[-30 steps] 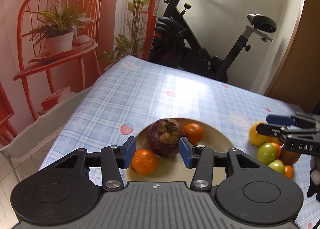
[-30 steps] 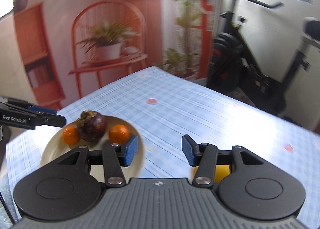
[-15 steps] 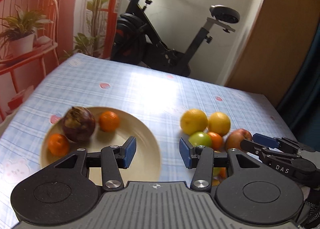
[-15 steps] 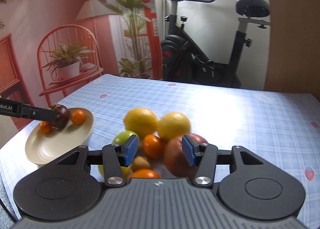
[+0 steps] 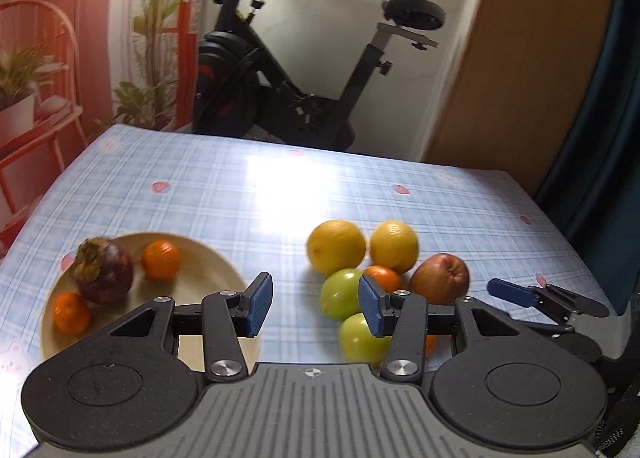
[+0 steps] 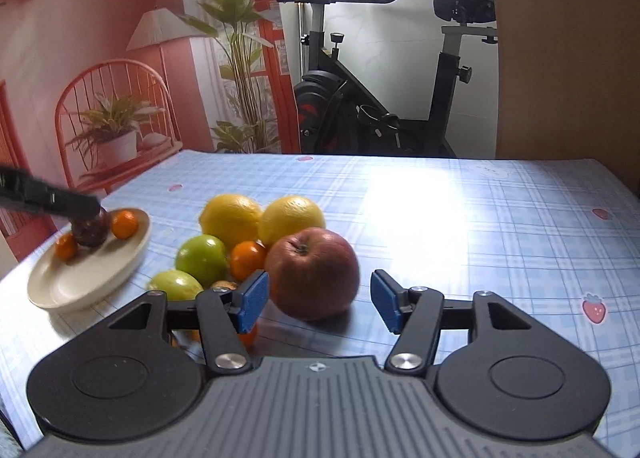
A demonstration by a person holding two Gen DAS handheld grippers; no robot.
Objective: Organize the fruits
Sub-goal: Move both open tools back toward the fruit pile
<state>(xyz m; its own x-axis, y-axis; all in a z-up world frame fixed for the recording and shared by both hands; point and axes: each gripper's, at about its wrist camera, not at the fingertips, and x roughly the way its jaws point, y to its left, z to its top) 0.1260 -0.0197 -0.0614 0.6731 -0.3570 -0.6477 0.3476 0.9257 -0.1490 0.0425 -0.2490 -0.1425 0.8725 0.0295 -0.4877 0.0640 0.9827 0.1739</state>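
Note:
A cream plate (image 5: 208, 270) (image 6: 96, 278) at the table's left holds a dark mangosteen (image 5: 105, 272) and two small oranges (image 5: 161, 260). A fruit pile lies to its right: two lemons (image 5: 336, 246) (image 6: 230, 218), two green fruits (image 5: 342, 294) (image 6: 202, 260), a small orange (image 6: 247, 260) and a red apple (image 5: 440, 278) (image 6: 314, 272). My left gripper (image 5: 315, 304) is open and empty, between plate and pile. My right gripper (image 6: 320, 300) is open and empty, its pads on either side of the apple's near face, apart from it.
The table has a blue checked cloth (image 6: 480, 218). An exercise bike (image 5: 304, 90) stands behind its far edge. A red plant stand (image 6: 112, 138) is at the far left. A wooden door (image 5: 532, 58) is at the right.
The left gripper has swung right, away from the mangosteen on the plate, toward the pile. The right gripper has turned onto the pile and closed in on the apple.

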